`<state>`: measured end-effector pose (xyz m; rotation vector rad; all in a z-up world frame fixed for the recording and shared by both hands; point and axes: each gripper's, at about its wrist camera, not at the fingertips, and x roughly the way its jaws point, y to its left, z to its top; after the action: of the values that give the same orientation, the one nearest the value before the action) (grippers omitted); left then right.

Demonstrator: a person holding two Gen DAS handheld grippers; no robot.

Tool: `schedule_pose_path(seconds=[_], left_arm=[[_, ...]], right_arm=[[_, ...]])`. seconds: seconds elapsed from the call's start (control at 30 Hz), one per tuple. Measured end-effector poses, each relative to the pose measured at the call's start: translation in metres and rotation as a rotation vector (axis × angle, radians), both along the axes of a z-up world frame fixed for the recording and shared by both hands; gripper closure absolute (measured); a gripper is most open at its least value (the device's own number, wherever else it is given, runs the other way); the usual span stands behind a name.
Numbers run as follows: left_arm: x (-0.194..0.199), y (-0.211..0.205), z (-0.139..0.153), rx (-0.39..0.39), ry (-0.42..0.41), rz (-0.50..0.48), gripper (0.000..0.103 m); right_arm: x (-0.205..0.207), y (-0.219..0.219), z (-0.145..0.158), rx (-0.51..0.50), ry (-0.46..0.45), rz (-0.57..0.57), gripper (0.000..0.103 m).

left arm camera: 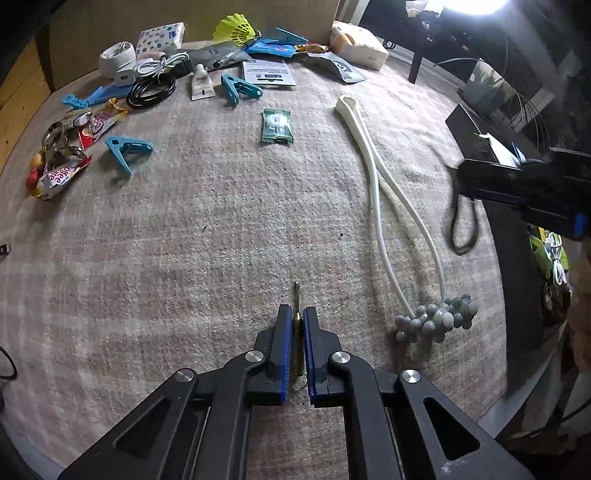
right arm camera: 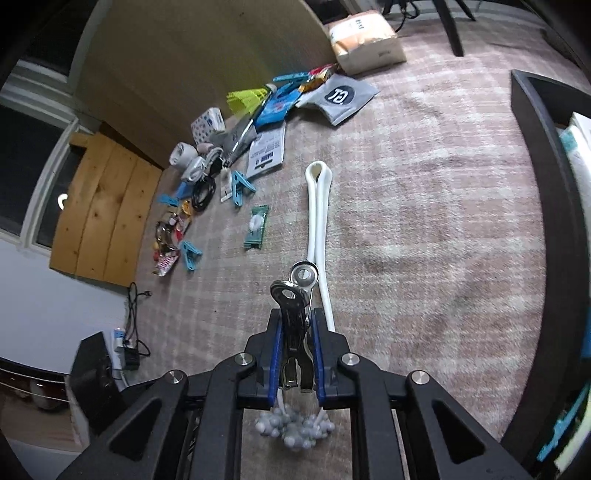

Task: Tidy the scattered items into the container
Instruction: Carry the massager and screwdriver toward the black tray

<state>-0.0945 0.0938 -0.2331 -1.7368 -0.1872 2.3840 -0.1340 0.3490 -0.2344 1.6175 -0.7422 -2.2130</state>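
Note:
My left gripper is shut on a small brass tool with a thin metal tip, held just above the carpet. My right gripper is shut on a silver metal nail clipper, held above a white looped massager with grey knobs. The massager also shows in the left wrist view, with my right gripper blurred beyond it near the dark container. The container's black rim fills the right side of the right wrist view. Scattered items lie at the far carpet edge.
On the carpet lie blue clips, a green sachet, a black cable coil, a white charger, a yellow shuttlecock, wrappers, a tube, a card. A black loop lies by the container.

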Motion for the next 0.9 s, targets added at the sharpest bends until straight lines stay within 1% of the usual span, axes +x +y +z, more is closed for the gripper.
schedule_pose_path(seconds=[0.2, 0.4, 0.57, 0.67, 0.73, 0.83, 0.9], left_arm=[[-0.002, 0.000, 0.005, 0.018, 0.006, 0.028, 0.097], [0.000, 0.008, 0.033, 0.025, 0.061, 0.021, 0.097], [-0.003, 0.029, 0.056, 0.035, 0.106, -0.020, 0.097], [-0.005, 0.042, 0.067, 0.021, 0.135, -0.038, 0.097], [-0.006, 0.049, 0.073, 0.049, 0.134, -0.041, 0.097], [-0.007, 0.065, 0.083, 0.040, 0.154, -0.073, 0.097], [-0.006, 0.077, 0.089, 0.049, 0.165, -0.097, 0.097]], right_arm=[[0.022, 0.035, 0.019, 0.021, 0.045, -0.062, 0.090], [0.049, 0.085, 0.037, 0.032, 0.082, -0.163, 0.090], [0.069, 0.122, 0.044, 0.034, 0.094, -0.239, 0.090], [0.078, 0.143, 0.046, 0.046, 0.091, -0.296, 0.090], [0.088, 0.157, 0.048, 0.047, 0.096, -0.325, 0.090], [0.099, 0.175, 0.053, 0.051, 0.106, -0.355, 0.090], [0.105, 0.185, 0.057, 0.059, 0.115, -0.375, 0.090]])
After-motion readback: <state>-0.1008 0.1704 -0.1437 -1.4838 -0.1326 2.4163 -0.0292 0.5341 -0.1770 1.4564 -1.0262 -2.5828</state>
